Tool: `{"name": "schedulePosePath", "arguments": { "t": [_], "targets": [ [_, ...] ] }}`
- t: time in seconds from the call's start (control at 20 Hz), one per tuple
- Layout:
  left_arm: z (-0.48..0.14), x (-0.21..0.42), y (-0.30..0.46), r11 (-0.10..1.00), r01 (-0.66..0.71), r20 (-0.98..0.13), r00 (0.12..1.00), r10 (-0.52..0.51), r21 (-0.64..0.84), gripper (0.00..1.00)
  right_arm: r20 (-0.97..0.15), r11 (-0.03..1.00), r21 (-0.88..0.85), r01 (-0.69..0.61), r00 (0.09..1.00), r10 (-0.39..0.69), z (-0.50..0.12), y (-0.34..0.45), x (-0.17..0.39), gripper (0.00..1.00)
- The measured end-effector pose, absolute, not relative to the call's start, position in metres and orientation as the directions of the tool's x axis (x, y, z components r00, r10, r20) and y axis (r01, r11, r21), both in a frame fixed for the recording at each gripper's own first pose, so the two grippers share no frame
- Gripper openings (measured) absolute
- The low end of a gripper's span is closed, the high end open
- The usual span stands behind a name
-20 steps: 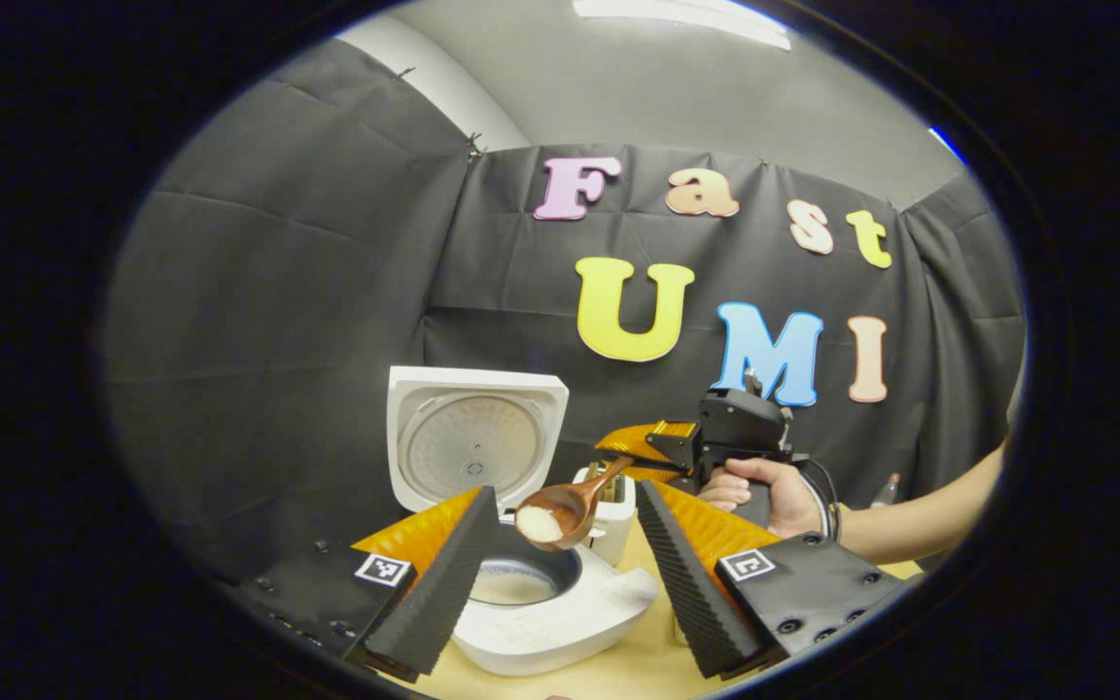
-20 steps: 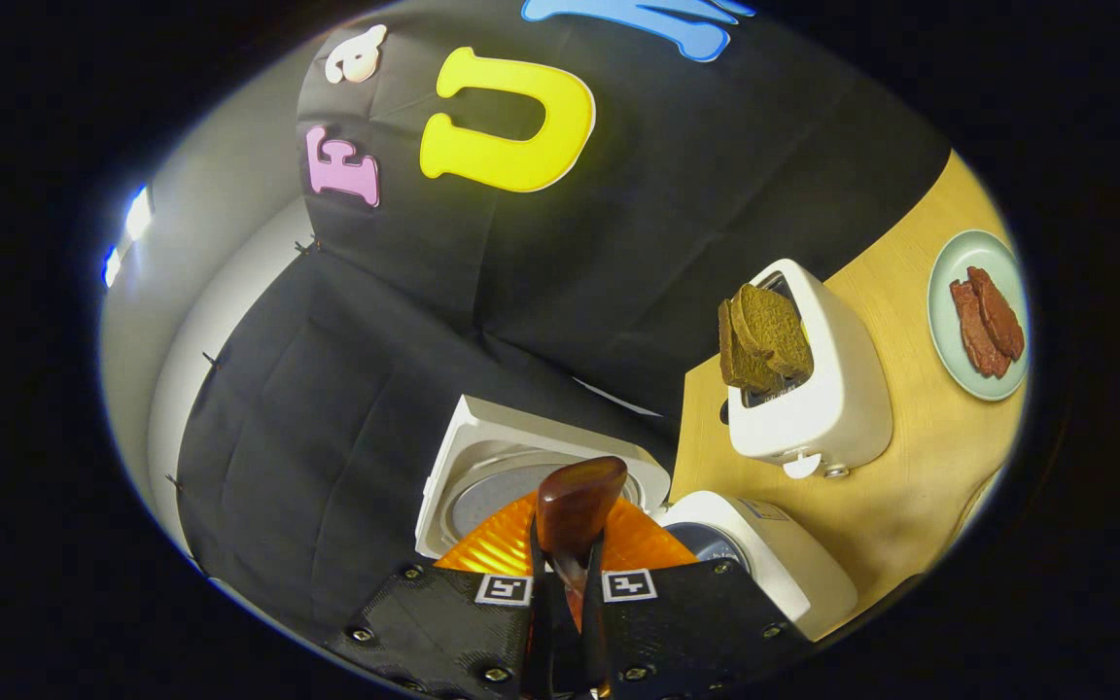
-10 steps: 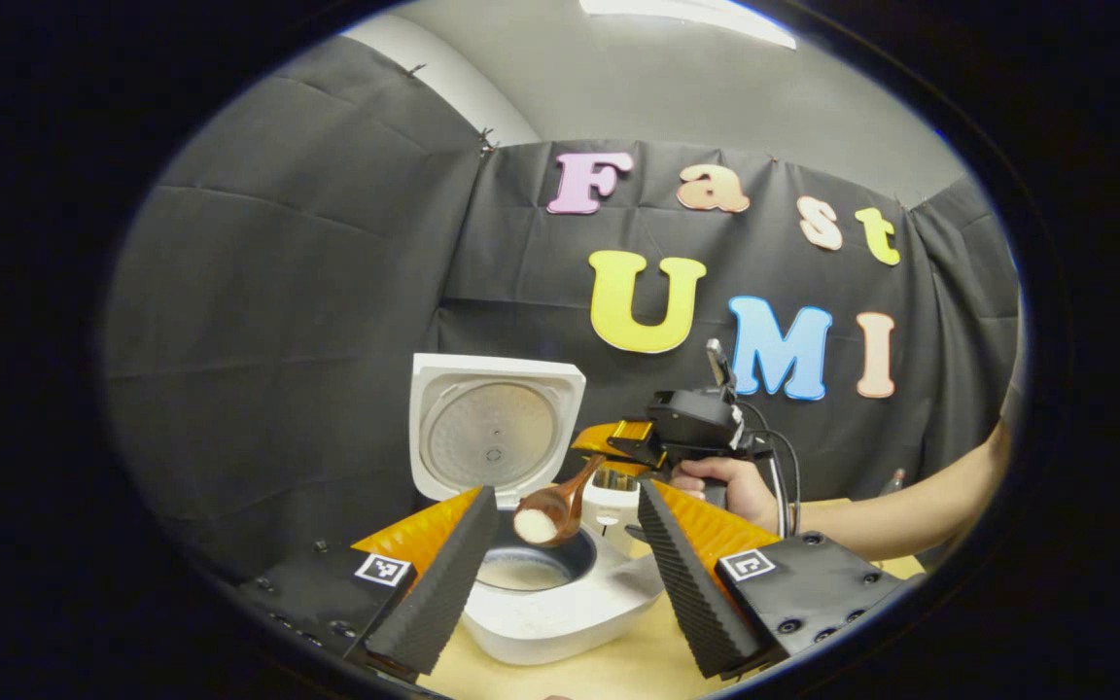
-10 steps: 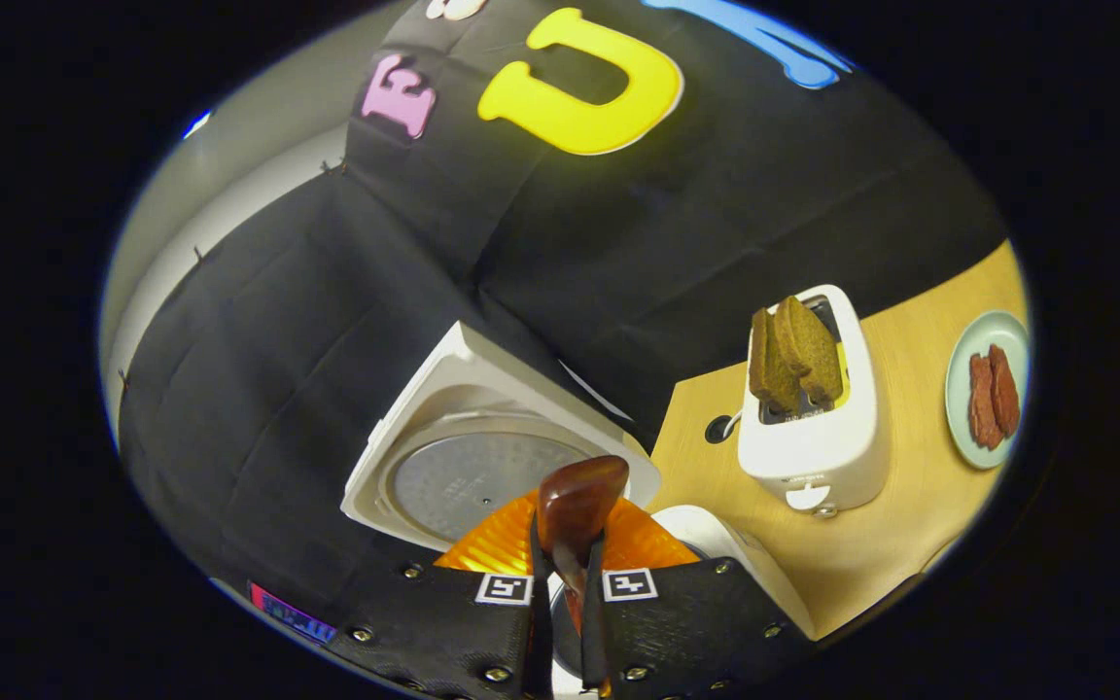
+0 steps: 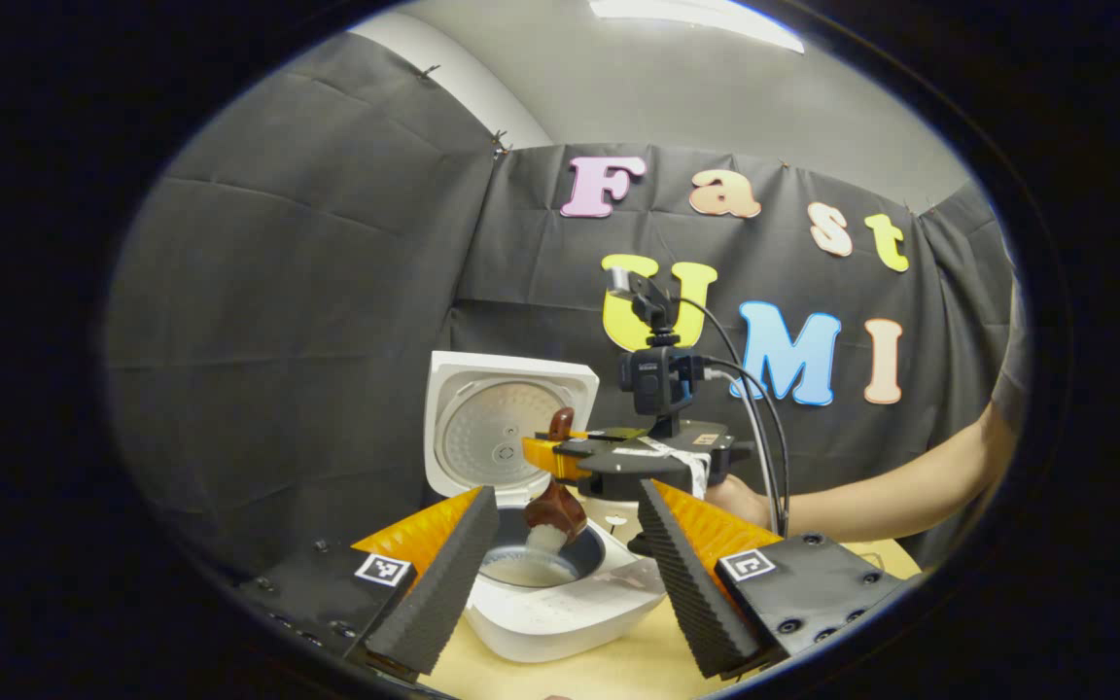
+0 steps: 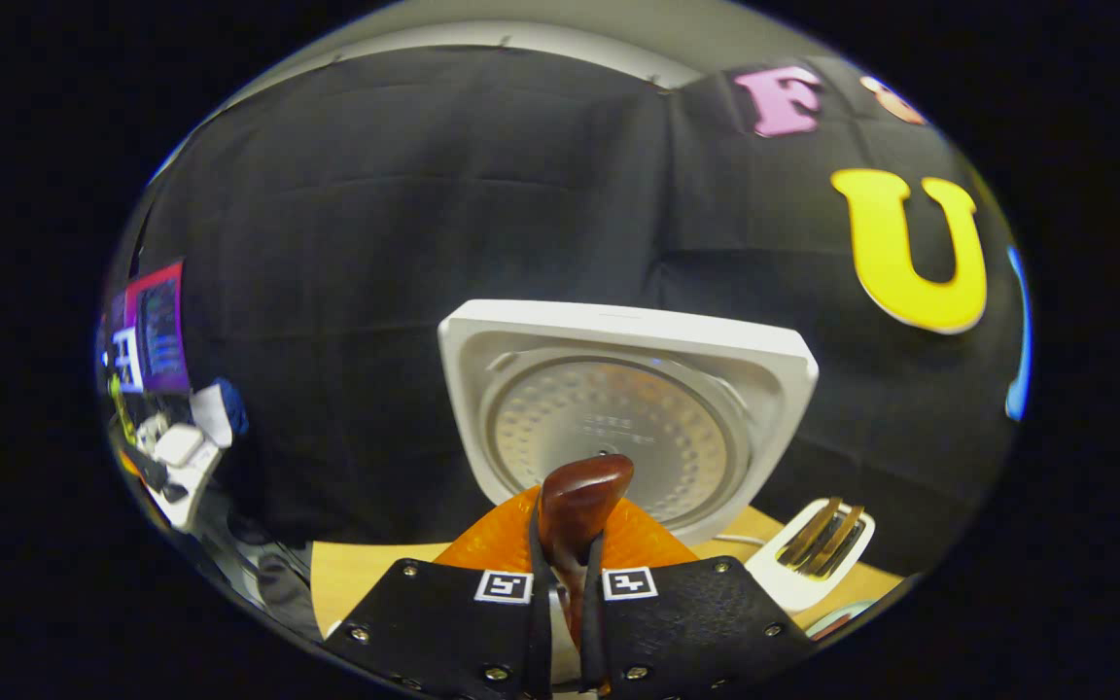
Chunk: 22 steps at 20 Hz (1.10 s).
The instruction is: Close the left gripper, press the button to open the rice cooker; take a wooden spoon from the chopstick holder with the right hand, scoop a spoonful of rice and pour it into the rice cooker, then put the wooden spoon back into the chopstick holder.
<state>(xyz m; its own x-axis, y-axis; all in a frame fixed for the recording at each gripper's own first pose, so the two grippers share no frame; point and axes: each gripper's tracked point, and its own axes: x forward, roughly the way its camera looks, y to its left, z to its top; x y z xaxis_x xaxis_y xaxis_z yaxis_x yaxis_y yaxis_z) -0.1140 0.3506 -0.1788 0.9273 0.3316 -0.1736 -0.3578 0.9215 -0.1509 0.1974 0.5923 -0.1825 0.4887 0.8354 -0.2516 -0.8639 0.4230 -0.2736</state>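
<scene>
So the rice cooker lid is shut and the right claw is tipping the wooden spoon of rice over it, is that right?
Not quite: the lid of the rice cooker stands open, upright behind the pot, as the left gripper view shows. The rest holds: the right claw is shut on the wooden spoon, tipping its rice over the open pot.

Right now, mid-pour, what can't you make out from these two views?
- Spoon bowl, right gripper view: hidden under the right gripper; only the handle end shows.
- Cooker pot, left gripper view: its left side is behind a left finger, so the rice level is unclear.
- Toaster, right gripper view: cut off at the edge.
</scene>
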Motion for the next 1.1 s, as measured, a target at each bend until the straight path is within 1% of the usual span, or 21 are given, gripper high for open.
{"name": "schedulePosePath", "arguments": {
  "t": [0.1, 0.15, 0.2, 0.3, 0.35, 0.5, 0.55, 0.65, 0.8, 0.9, 1.05, 1.1],
  "targets": [
    [-0.180, -0.113, 0.350, 0.921, -0.359, -0.170, 0.927, 0.334, -0.149, 1.00, -0.258, 0.317, -0.422, -0.850, 0.447, 0.856, -0.181, 0.595, 0.185, 0.12],
    [-0.181, -0.115, 0.349, 0.922, -0.360, -0.166, 0.927, 0.336, -0.145, 1.00, -0.257, 0.290, -0.438, -0.851, 0.428, 0.866, -0.182, 0.595, 0.183, 0.12],
    [-0.182, -0.117, 0.348, 0.922, -0.360, -0.165, 0.927, 0.336, -0.145, 1.00, -0.252, 0.293, -0.429, -0.855, 0.424, 0.870, -0.184, 0.595, 0.186, 0.12],
    [-0.179, -0.122, 0.348, 0.919, -0.365, -0.153, 0.927, 0.343, -0.149, 1.00, -0.232, 0.346, -0.376, -0.859, 0.450, 0.862, -0.185, 0.592, 0.192, 0.12],
    [-0.177, -0.122, 0.345, 0.921, -0.358, -0.149, 0.930, 0.337, -0.155, 0.99, -0.225, 0.380, -0.324, -0.866, 0.461, 0.859, -0.183, 0.590, 0.193, 0.12],
    [-0.168, -0.125, 0.343, 0.921, -0.359, -0.134, 0.931, 0.340, -0.154, 0.97, -0.190, 0.483, -0.110, -0.869, 0.495, 0.848, -0.173, 0.582, 0.204, 0.12],
    [-0.162, -0.127, 0.341, 0.921, -0.355, -0.120, 0.933, 0.338, -0.164, 0.96, -0.189, 0.515, -0.040, -0.856, 0.513, 0.837, -0.171, 0.575, 0.208, 0.12],
    [-0.150, -0.127, 0.339, 0.920, -0.347, -0.098, 0.937, 0.334, -0.182, 0.99, -0.183, 0.559, 0.103, -0.823, 0.537, 0.824, -0.165, 0.562, 0.212, 0.12],
    [-0.153, -0.115, 0.331, 0.927, -0.327, -0.106, 0.944, 0.312, -0.183, 0.97, -0.151, 0.604, 0.273, -0.749, 0.587, 0.796, -0.153, 0.539, 0.224, 0.12],
    [-0.152, -0.105, 0.323, 0.935, -0.305, -0.109, 0.951, 0.289, -0.183, 0.97, -0.129, 0.618, 0.344, -0.707, 0.616, 0.777, -0.145, 0.518, 0.227, 0.12],
    [-0.151, -0.090, 0.306, 0.948, -0.264, -0.108, 0.963, 0.248, -0.178, 0.99, -0.108, 0.644, 0.365, -0.672, 0.657, 0.746, -0.142, 0.500, 0.227, 0.12],
    [-0.153, -0.085, 0.301, 0.951, -0.250, -0.110, 0.966, 0.233, -0.182, 0.96, -0.106, 0.653, 0.366, -0.663, 0.667, 0.737, -0.139, 0.495, 0.226, 0.12]
  ]
}}
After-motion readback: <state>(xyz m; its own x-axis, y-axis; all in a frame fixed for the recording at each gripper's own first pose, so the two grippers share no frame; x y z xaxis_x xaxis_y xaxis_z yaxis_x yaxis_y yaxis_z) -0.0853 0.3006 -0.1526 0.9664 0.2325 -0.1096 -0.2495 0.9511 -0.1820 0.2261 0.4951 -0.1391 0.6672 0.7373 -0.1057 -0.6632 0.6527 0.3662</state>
